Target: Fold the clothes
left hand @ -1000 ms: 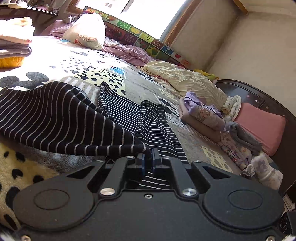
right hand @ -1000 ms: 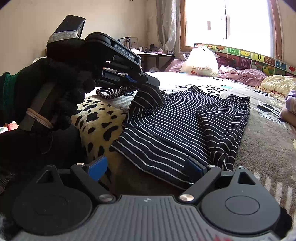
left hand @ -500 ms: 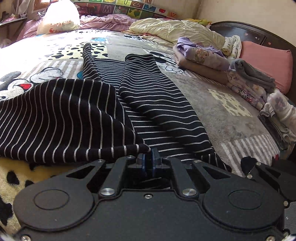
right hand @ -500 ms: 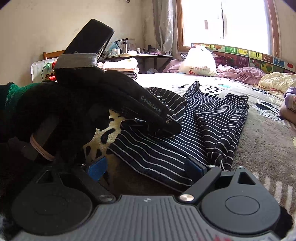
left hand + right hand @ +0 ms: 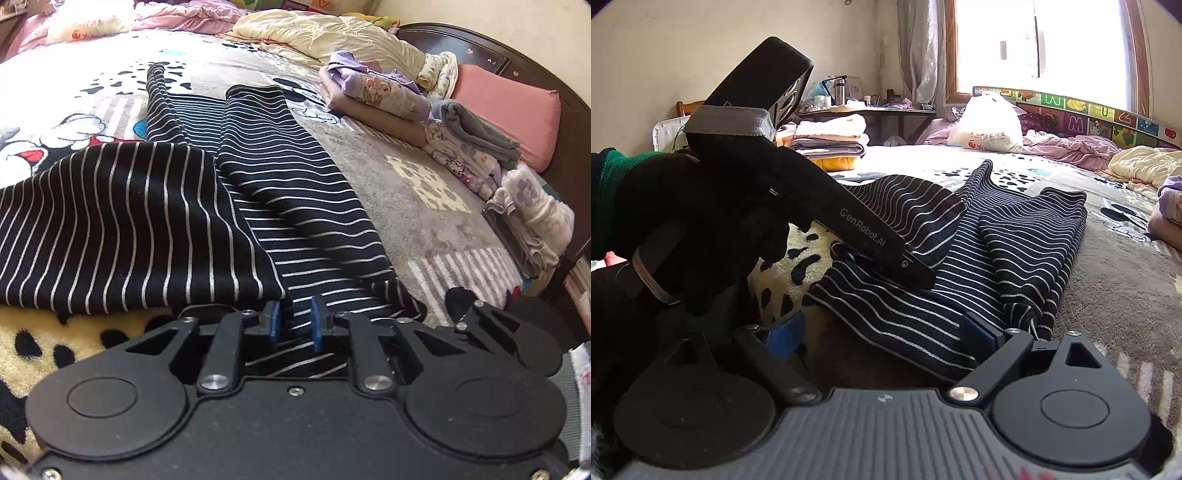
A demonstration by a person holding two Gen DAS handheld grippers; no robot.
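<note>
The striped garment lies on the bed, dark with thin white lines, its long axis running away from both cameras toward the far side. 1 flap is folded over from the left and rests on the garment's near half; the right edge already lies doubled in a narrow band. The left gripper sits low at the near hem, at the corner of that flap. Its jaws have just been opening: the blue pads now stand apart with striped cloth showing between them, not pressed, so the flap looks released. The right gripper waits just in front of the same near hem, its jaws spread wide with the cloth's edge between them, nothing held. Both are at the near end, the left one closer to the flap. A lengthwise fold would likely carry the near hem away toward the far end. Folded piles sit well apart to the right.
</note>
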